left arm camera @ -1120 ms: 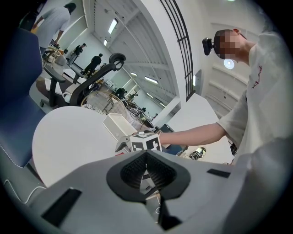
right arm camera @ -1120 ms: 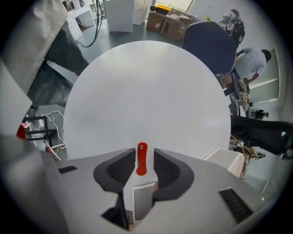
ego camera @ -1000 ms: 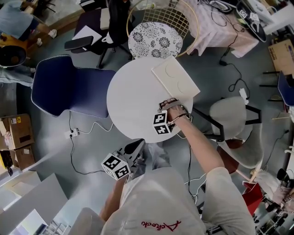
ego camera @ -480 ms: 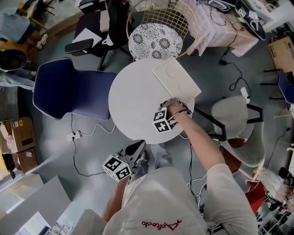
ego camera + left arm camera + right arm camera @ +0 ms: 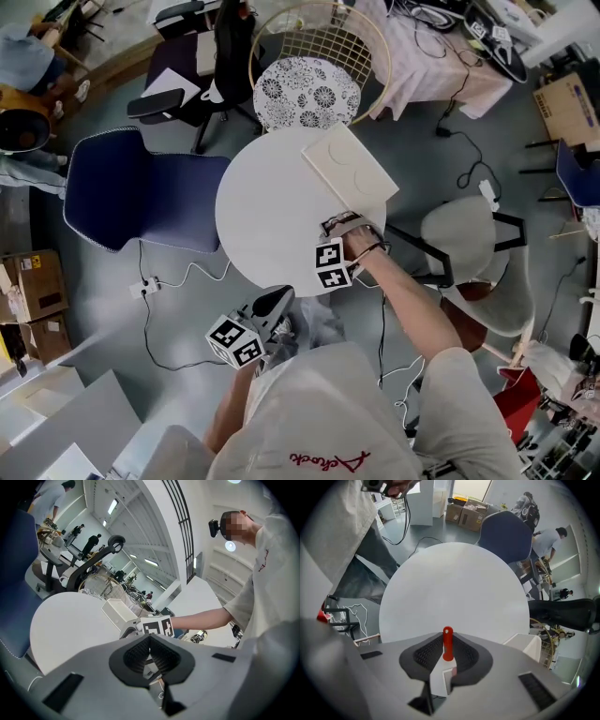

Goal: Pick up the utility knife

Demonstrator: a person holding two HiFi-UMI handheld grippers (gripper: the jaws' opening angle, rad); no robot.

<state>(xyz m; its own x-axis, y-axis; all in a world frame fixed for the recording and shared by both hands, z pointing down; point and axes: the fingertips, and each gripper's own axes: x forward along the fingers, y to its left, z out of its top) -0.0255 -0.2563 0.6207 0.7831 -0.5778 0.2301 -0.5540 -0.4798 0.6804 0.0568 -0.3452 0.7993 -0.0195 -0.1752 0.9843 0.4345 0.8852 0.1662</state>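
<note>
Right gripper view: the right gripper [image 5: 446, 660] has just been closing its jaws and now clamps the red-handled utility knife [image 5: 447, 641] over the round white table [image 5: 454, 583]. Left gripper [image 5: 150, 656], pads together and empty, hangs off the table's edge.

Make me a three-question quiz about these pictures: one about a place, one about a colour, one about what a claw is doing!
1. Where is the white box?
A) on the round table
B) on the blue chair
C) on the floor

2. What colour is the utility knife?
A) green
B) yellow
C) red

3. What is the right claw doing?
A) standing open and empty
B) gripping the utility knife
C) holding the white box

Answers:
1 A, it lies at the table's edge.
2 C, red shows between the claw's pads.
3 B, its jaws have just been closing and clamp the knife.
</note>
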